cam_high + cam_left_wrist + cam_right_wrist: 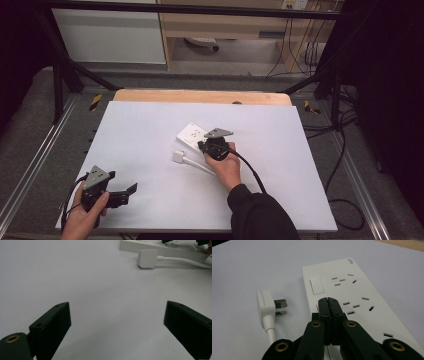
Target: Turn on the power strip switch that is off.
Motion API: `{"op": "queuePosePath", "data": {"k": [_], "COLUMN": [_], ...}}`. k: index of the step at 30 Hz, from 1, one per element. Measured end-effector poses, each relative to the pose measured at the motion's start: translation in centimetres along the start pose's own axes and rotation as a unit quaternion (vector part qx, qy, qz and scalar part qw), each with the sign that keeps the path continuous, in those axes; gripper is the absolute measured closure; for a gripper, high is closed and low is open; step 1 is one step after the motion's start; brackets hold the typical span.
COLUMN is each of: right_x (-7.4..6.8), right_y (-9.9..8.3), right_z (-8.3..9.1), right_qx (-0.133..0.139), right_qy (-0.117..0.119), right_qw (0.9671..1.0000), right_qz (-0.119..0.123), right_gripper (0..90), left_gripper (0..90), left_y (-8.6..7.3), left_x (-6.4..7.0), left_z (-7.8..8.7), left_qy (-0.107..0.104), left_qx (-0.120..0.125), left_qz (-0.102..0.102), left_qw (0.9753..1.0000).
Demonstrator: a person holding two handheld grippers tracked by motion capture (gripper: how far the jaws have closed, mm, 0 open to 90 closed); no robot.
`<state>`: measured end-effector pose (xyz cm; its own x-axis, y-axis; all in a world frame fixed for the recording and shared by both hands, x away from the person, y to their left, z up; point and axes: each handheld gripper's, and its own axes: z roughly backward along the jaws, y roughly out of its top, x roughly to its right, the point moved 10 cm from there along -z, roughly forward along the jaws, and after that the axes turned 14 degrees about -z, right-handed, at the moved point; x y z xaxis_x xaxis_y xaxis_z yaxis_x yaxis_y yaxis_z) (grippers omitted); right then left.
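White tabletop (150,150): right gripper (328,301) pressed closed hides part of the power strip (352,292); left gripper (117,325) gapes wide.

The power strip (352,297) looks like smooth white plastic with a slight sheen, and so does the plug (265,303), whose prongs are dull grey metal. The right gripper (328,305) has matt black plastic jaws with brass-coloured insets. The table (150,150) top is matt white; its far edge shows bare wood.
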<state>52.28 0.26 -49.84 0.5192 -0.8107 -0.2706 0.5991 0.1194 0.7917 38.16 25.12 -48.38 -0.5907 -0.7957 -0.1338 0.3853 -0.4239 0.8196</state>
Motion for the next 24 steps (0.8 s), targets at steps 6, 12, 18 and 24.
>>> {"op": "queuePosePath", "data": {"k": [6,12,18,24], "right_x": [-0.02,-0.08,-0.10,-0.13], "right_y": [0.00,-0.04,-0.05,-0.03], "right_z": [-0.01,-0.02,-0.03,-0.05], "right_qx": [0.001,0.002,0.001,0.001], "right_qy": [0.000,0.002,0.003,0.002], "right_qw": [1.0000,1.0000,1.0000,1.0000], "right_qz": [0.001,0.005,0.005,0.006], "right_gripper": [90.0,90.0,90.0,90.0], "left_gripper": [7.4,7.4,7.4,7.4], "left_y": [0.01,-0.02,-0.02,0.02], "left_x": [0.02,0.02,0.01,0.05], "left_z": [-0.03,-0.03,-0.03,-0.05], "left_qy": [0.000,0.000,0.000,0.000], "left_qx": [0.001,-0.001,-0.001,0.001], "left_qz": [0.001,0.000,0.000,0.000], "left_qw": [1.0000,1.0000,1.0000,1.0000]}}
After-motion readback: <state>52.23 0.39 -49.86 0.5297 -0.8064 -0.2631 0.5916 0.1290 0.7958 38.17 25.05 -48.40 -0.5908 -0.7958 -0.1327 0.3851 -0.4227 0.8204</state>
